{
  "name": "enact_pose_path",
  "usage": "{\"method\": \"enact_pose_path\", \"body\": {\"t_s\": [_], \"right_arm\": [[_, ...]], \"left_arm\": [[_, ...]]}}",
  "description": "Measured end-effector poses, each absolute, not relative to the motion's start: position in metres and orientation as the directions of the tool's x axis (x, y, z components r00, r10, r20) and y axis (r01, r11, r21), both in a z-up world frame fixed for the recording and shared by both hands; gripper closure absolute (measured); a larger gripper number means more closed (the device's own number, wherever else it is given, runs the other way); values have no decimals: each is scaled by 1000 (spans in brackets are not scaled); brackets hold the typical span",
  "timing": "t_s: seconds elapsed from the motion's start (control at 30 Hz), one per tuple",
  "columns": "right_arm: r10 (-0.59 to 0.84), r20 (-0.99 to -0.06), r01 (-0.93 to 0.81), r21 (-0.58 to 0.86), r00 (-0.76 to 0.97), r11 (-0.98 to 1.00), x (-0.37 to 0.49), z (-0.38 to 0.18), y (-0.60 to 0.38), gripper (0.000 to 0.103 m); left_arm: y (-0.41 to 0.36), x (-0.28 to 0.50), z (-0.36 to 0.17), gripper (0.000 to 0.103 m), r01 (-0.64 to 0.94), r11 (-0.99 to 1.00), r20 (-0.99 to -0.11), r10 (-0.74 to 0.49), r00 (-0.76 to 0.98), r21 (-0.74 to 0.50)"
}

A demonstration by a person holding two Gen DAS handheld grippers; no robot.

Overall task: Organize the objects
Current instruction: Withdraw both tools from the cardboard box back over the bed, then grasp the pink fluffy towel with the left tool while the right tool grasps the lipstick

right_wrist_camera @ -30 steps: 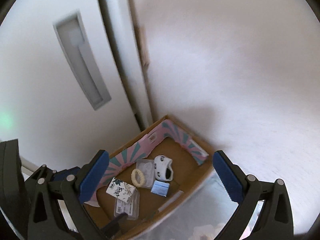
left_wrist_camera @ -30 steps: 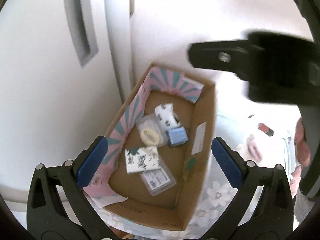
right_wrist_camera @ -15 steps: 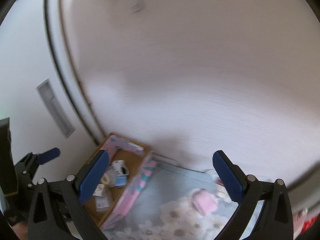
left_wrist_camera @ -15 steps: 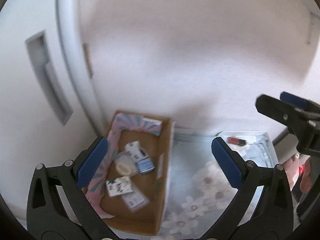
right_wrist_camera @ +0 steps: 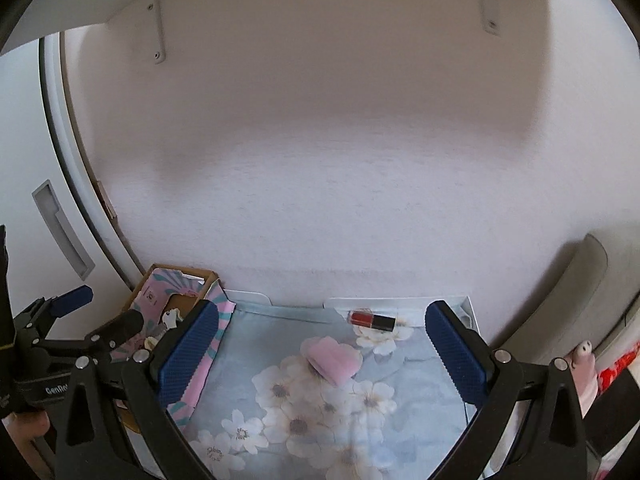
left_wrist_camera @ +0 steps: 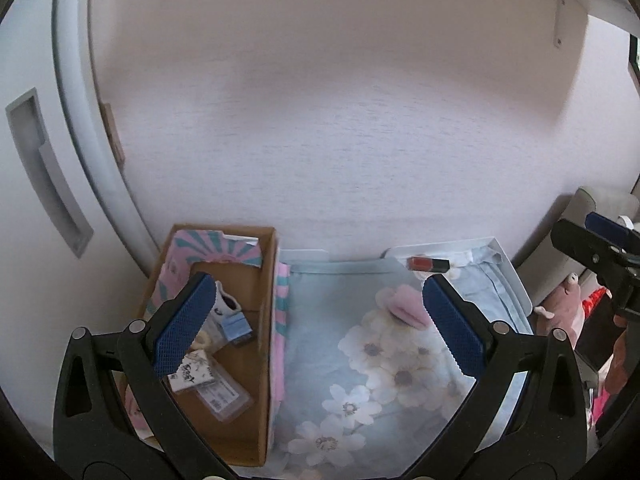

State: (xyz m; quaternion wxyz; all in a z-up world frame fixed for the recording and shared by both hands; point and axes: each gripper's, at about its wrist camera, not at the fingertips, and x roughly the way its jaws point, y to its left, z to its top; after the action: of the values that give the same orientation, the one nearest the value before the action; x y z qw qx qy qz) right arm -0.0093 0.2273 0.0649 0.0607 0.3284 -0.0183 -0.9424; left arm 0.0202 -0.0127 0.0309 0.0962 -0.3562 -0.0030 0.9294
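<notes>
Red-and-black lipstick (right_wrist_camera: 372,319) lies flat beyond a pink puff (right_wrist_camera: 331,360); both grippers' fingers (right_wrist_camera: 456,354) spread wide, empty.

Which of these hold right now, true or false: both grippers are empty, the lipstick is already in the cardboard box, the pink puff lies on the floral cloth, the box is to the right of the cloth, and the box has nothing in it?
1. Both the left gripper and the right gripper are open and hold nothing. True.
2. The lipstick is in the cardboard box. False: it lies at the far edge of the floral cloth, near the wall.
3. The pink puff lies on the floral cloth. True.
4. The cardboard box sits to the right of the cloth. False: it is on the left, against the cloth's edge.
5. The box has nothing in it. False: several small items lie inside.
</notes>
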Motion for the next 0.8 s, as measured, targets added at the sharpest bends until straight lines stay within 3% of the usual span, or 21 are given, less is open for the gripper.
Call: {"method": "enact_pose_path", "body": {"t_s": [0.43, 0.8], "right_arm": [[-188, -606, 169, 90, -773, -982, -15, 53, 254, 0], [-227, -682, 219, 99, -696, -971, -64, 2, 292, 0]], "left_arm": [[13, 10, 20, 0, -288, -956, -684, 245, -688, -53], [83, -19, -52, 0, -460, -884, -789, 343, -510, -87]]}}
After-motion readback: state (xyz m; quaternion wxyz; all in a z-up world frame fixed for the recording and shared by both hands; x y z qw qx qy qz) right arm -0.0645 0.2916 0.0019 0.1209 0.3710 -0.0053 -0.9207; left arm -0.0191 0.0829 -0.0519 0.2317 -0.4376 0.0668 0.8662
